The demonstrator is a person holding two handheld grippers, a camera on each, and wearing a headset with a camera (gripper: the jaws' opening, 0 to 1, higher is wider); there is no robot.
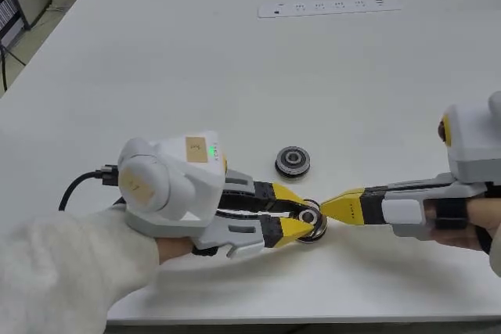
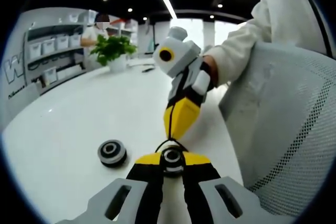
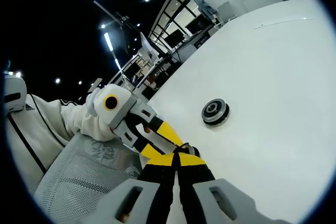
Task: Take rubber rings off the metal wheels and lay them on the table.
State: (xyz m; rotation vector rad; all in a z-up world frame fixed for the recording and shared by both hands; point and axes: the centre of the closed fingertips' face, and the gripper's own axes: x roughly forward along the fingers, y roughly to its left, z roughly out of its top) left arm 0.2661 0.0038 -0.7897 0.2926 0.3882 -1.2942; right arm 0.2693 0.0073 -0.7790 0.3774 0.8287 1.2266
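Working right at the near edge of the flat white table (image 1: 235,76), we've got the left gripper (image 1: 304,218) with its yellow-tipped jaws clamped on a small round silver metal wheel (image 2: 172,156), one jaw on each side. The wheel sits low over the tabletop, and we honestly can't tell from the head view whether it touches the table.

Our right gripper (image 1: 327,207) points in from the opposite side, tip to tip with the left one. Its jaws are pressed together. In the left gripper view a thin black rubber ring (image 2: 168,141) loops up off the wheel to those tips, so we read it as pinched there, partly lifted away from the rim but not off.

A second metal wheel (image 1: 293,161), black band on it, lies flat on the table just beyond the grippers, apart from both. Way over at the far side there's a long white power strip (image 1: 329,8). The left gripper view also catches a grey mesh chair back (image 2: 283,129) next to our white sleeve (image 2: 236,51), plus a green potted plant (image 2: 110,50) in the background.
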